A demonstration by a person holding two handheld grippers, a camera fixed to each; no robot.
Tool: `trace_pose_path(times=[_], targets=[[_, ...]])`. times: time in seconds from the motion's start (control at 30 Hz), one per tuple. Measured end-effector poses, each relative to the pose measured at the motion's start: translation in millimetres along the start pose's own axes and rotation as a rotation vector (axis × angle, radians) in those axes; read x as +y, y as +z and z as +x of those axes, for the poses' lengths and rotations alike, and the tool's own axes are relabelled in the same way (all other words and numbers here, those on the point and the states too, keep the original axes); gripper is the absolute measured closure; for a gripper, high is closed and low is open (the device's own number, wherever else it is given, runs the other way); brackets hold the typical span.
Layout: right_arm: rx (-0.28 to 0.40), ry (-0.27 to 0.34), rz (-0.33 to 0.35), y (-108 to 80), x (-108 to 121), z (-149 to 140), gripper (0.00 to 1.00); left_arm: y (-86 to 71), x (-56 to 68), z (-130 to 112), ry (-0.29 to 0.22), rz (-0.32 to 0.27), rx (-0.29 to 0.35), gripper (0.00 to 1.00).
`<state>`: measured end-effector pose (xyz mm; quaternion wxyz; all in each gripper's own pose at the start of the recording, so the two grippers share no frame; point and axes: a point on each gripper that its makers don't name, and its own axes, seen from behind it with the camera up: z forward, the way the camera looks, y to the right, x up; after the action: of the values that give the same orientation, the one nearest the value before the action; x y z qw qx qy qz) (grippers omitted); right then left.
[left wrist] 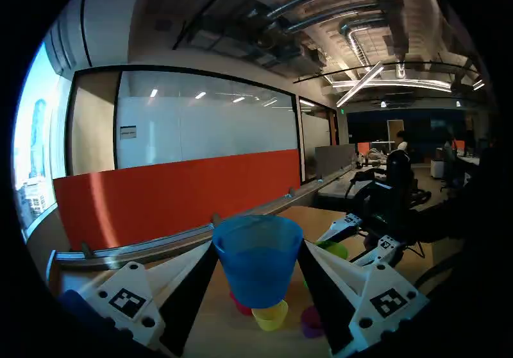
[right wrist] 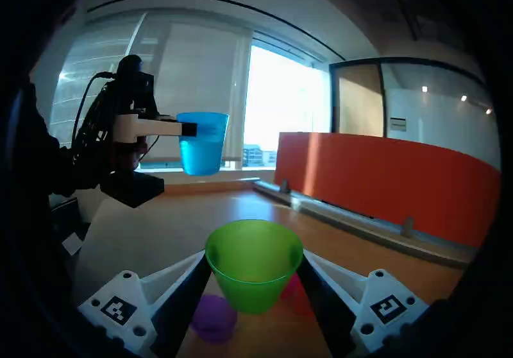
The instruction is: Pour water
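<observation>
In the left gripper view my left gripper [left wrist: 258,262] is shut on an upright translucent blue cup [left wrist: 258,255] holding water, lifted above the wooden desk [left wrist: 218,329]. Farther off to the right, the right gripper [left wrist: 359,239] carries a green cup [left wrist: 336,249]. In the right gripper view my right gripper [right wrist: 254,269] is shut on the empty green cup [right wrist: 254,271], upright over the desk [right wrist: 186,223]. The left gripper [right wrist: 192,129] hangs higher at the upper left with the blue cup [right wrist: 202,142], held by a dark-sleeved arm.
Small cups stand on the desk below: yellow [left wrist: 270,315], red [left wrist: 240,304] and purple [left wrist: 311,321], the purple one [right wrist: 213,317] also under the green cup. An orange partition [left wrist: 179,194] with a metal rail lines the desk's far edge. Office chairs and people sit farther back.
</observation>
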<state>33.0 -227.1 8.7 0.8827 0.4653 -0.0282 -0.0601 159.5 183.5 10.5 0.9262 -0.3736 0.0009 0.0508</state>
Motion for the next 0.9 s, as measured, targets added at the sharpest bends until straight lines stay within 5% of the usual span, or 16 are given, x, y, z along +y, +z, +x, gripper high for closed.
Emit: trace_pose_path(times=[0.9], targets=[[0.077,0.000,0.020,1.1,-12,13,0.09,1.5,0.8,-1,-0.009,-0.009,-0.001,0.15]])
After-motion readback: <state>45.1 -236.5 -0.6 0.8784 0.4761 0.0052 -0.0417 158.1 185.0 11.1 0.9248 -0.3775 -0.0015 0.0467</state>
